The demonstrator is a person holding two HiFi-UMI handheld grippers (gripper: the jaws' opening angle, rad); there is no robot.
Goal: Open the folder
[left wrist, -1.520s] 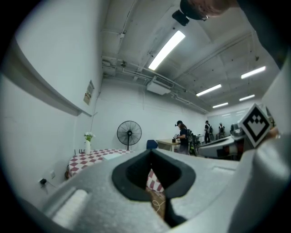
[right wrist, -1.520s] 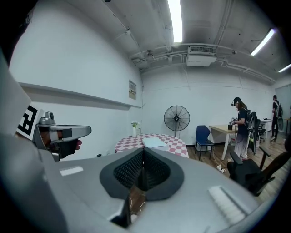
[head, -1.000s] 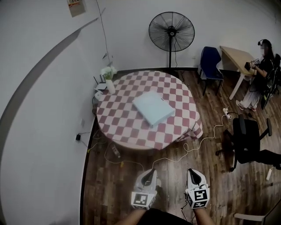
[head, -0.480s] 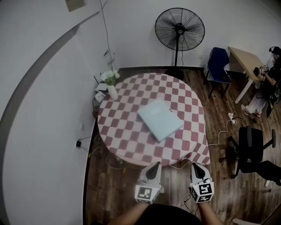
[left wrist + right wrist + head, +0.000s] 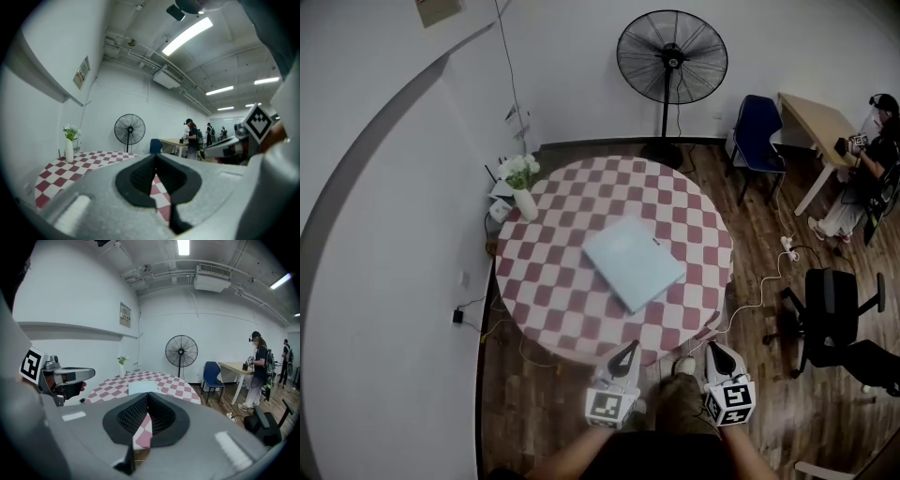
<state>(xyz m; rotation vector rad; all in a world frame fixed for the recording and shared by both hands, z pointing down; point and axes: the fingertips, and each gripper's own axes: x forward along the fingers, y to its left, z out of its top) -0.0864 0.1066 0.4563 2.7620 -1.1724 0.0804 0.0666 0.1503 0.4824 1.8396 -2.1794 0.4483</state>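
Note:
A pale blue folder (image 5: 634,262) lies closed in the middle of a round table (image 5: 546,281) with a red and white checked cloth; it also shows as a flat pale sheet (image 5: 143,387) in the right gripper view. My left gripper (image 5: 628,350) is shut and empty, just short of the table's near edge. My right gripper (image 5: 713,351) is shut and empty too, beside the table's near right edge. Both point toward the table. In the left gripper view the shut left gripper (image 5: 155,157) frames the checked cloth (image 5: 89,159).
A vase of white flowers (image 5: 521,185) stands at the table's far left edge. A standing fan (image 5: 671,58) is behind the table, a blue chair (image 5: 757,134) and wooden desk (image 5: 815,122) at back right with a person (image 5: 869,159). A black office chair (image 5: 830,314) and floor cables (image 5: 769,277) lie right.
Both grippers, still shut, have come forward across the floor up to the table's near edge. The table and folder now sit closer and lower in the head view.

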